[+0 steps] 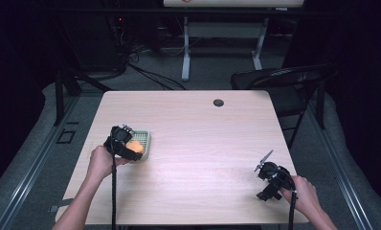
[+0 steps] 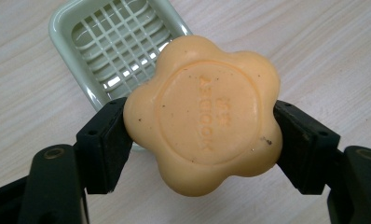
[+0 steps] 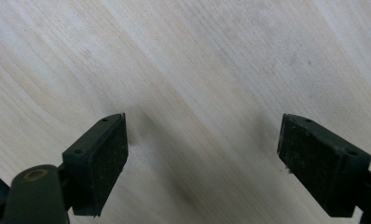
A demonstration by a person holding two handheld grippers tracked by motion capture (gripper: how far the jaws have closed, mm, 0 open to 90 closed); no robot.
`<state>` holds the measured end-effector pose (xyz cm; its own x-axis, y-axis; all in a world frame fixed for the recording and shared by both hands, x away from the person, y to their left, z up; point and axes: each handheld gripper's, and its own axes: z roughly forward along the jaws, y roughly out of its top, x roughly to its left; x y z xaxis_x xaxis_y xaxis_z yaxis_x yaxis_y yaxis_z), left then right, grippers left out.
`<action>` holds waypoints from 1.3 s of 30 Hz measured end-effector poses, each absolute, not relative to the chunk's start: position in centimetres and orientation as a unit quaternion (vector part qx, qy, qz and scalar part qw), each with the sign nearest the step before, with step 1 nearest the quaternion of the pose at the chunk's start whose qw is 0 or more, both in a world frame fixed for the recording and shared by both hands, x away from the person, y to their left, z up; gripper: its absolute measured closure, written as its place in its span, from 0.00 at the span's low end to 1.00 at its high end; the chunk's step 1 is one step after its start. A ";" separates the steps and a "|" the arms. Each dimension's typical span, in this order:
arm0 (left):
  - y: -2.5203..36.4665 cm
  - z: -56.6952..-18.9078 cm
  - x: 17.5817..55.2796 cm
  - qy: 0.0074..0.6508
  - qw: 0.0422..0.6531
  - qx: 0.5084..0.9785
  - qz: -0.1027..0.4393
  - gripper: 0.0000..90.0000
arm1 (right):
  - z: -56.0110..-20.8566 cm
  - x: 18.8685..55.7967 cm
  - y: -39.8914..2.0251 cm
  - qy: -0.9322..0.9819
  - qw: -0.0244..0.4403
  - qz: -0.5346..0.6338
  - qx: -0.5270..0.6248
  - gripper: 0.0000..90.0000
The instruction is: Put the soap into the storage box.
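Left gripper (image 2: 200, 140) fingers clamped on orange flower soap (image 2: 202, 114), stamped lettering unreadable; right gripper (image 3: 202, 163) fingers wide, empty.

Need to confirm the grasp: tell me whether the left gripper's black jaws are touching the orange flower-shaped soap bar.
Touching. The left gripper view shows both jaws of the left gripper pressed against opposite sides of the soap bar.

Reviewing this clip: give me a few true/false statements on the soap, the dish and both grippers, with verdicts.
1. The left gripper is shut on the orange soap. True.
2. The soap lies flat in the green soap dish. False: it is held in the jaws, the dish grid bare behind it.
3. The right gripper holds a sponge. False: its jaws are open over bare table.
4. The soap is flower-shaped. True.
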<state>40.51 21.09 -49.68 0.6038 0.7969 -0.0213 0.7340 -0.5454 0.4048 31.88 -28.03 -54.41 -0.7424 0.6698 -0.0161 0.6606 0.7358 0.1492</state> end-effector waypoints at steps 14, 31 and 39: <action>21.1 -50.2 43.1 0.449 0.189 0.870 0.081 0.30 | -54.5 31.9 -28.1 0.931 0.032 0.068 0.357 0.17; 21.3 -51.4 45.3 0.465 0.175 0.864 0.076 0.30 | -54.2 32.2 -28.1 0.939 0.025 0.041 0.339 0.18; 21.4 -52.0 45.9 0.468 0.162 0.865 0.074 0.30 | -54.6 32.0 -28.0 0.933 0.028 0.060 0.354 0.18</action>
